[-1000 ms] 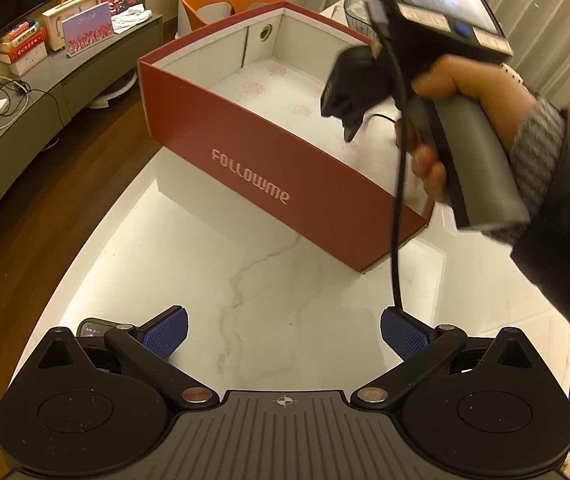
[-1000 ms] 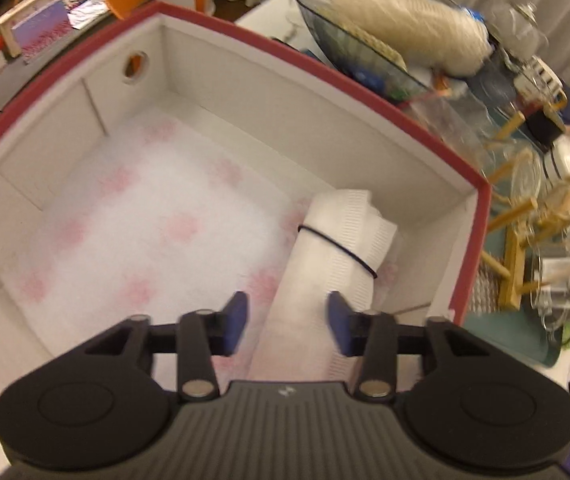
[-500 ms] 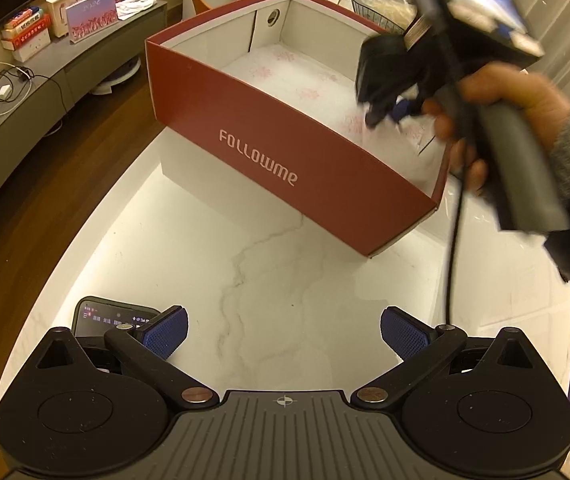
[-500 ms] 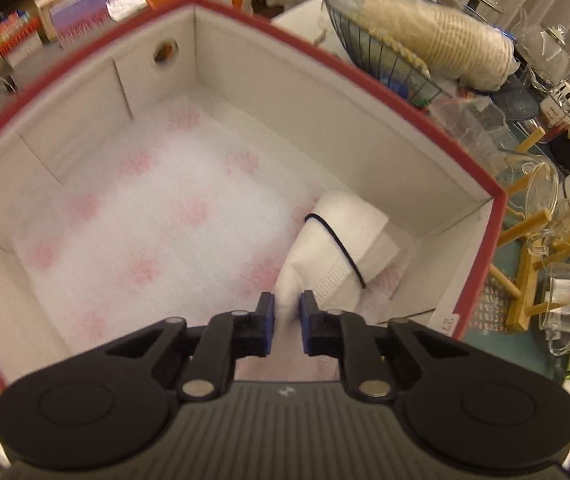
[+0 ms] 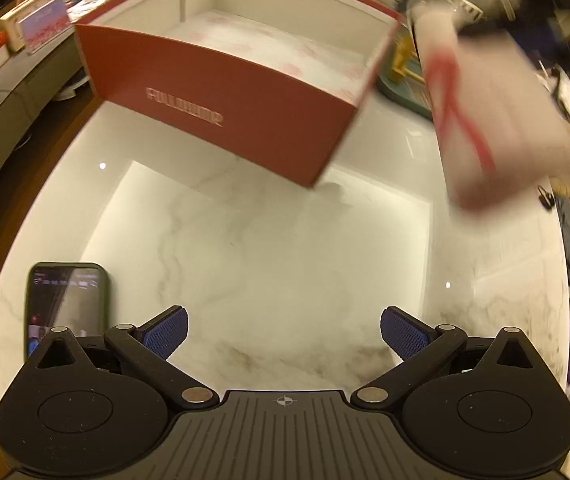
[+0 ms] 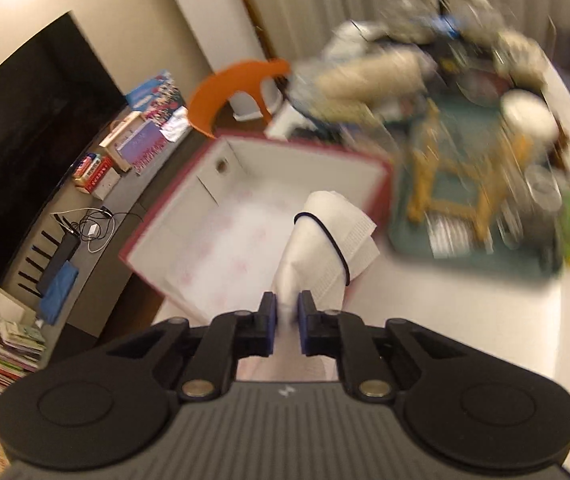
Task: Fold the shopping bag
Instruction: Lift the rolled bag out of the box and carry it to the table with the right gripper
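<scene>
My right gripper is shut on a white rolled shopping bag bound by a black elastic band, and holds it in the air above the right end of the red box. In the left wrist view the same bag hangs blurred at the upper right, showing red handles, right of the red box. Low over the white marble table my left gripper stands open with nothing between its blue pads.
A phone lies on the table at the left, close to my left gripper. Behind the box a green tray carries glassware and a wire basket. An orange chair and a TV shelf stand beyond the table's edge.
My right gripper shut on the rolled bag inside the box and lifted it out, up and to the right. The left gripper drew back, bringing the phone into view.
</scene>
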